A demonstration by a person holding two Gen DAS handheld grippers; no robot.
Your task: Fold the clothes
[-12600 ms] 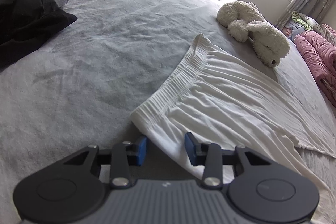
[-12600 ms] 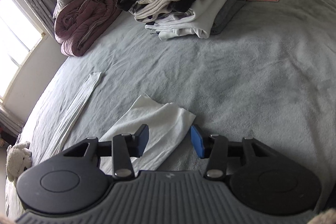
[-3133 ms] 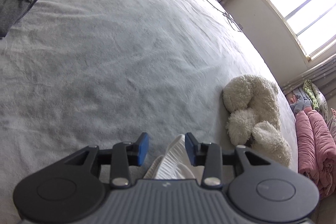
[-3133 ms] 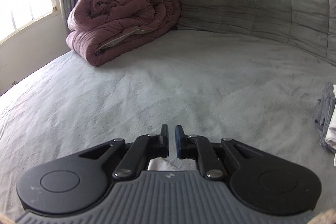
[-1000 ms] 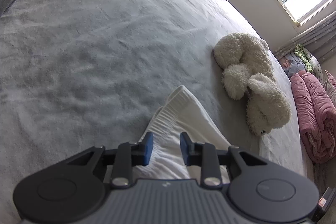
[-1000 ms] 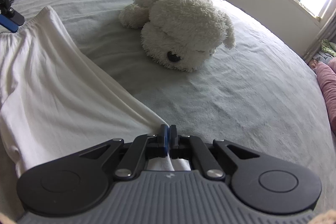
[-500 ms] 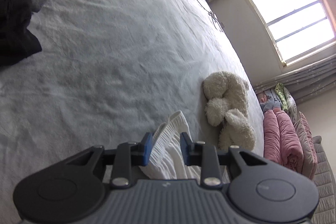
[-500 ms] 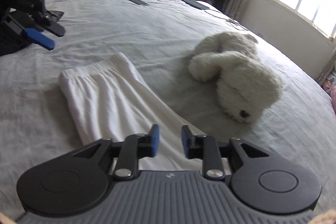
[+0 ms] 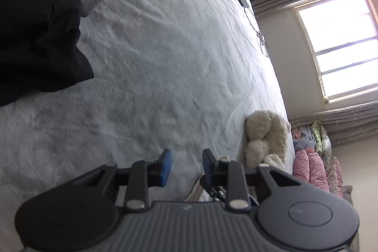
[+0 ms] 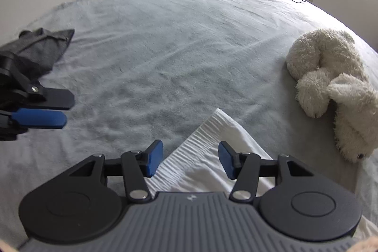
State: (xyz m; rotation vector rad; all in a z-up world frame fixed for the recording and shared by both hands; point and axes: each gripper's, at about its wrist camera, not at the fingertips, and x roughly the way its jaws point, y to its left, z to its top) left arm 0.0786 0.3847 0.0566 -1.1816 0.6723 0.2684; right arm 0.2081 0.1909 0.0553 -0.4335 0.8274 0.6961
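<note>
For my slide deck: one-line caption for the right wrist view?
Open right gripper over white garment's ribbed waistband on a grey bed, plush toy alongside.

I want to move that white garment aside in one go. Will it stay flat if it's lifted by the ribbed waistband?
Probably not. The white garment looks like thin, soft fabric lying limp on the bed, so it would likely sag and unfold. It seems light. The ribbed waistband looks thicker, likely giving the open right gripper a firmer pinch.
</note>
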